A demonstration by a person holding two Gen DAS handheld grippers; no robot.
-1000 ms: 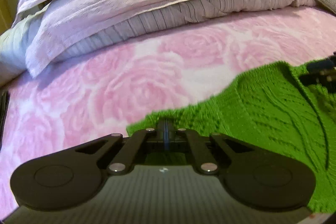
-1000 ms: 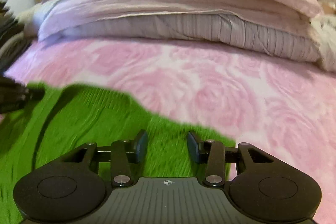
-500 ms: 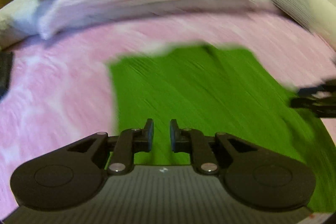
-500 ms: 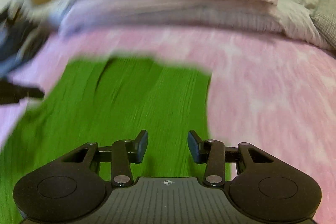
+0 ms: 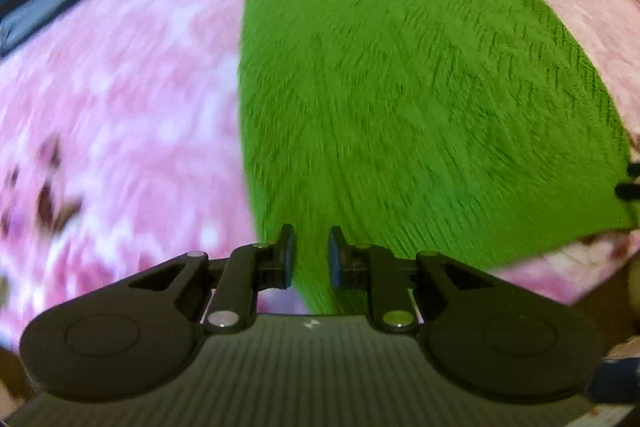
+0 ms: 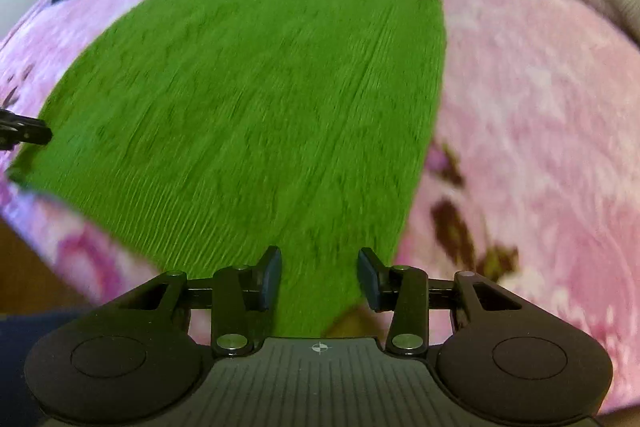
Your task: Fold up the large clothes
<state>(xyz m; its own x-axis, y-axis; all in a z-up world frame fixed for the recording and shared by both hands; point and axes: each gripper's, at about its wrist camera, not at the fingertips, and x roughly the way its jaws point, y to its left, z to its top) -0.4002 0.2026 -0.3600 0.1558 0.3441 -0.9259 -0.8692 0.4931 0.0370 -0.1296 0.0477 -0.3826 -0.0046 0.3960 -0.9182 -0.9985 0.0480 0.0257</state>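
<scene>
Our left gripper [image 5: 309, 254] has just been parting off the green knitted sweater [image 5: 400, 99]; our right gripper [image 6: 319, 279] gapes empty. Both pulled back, the sweater lies flat on the pink rose-patterned blanket [image 6: 520, 87], ready for folding.

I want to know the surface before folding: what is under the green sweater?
The green sweater lies flat on a pink rose-patterned blanket, which shows all around it. Whatever lies directly beneath the sweater is covered and cannot be seen.

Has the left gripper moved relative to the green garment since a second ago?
Yes. The left gripper has pulled back from the green garment's far end to its near hem, jaws just opening.
</scene>
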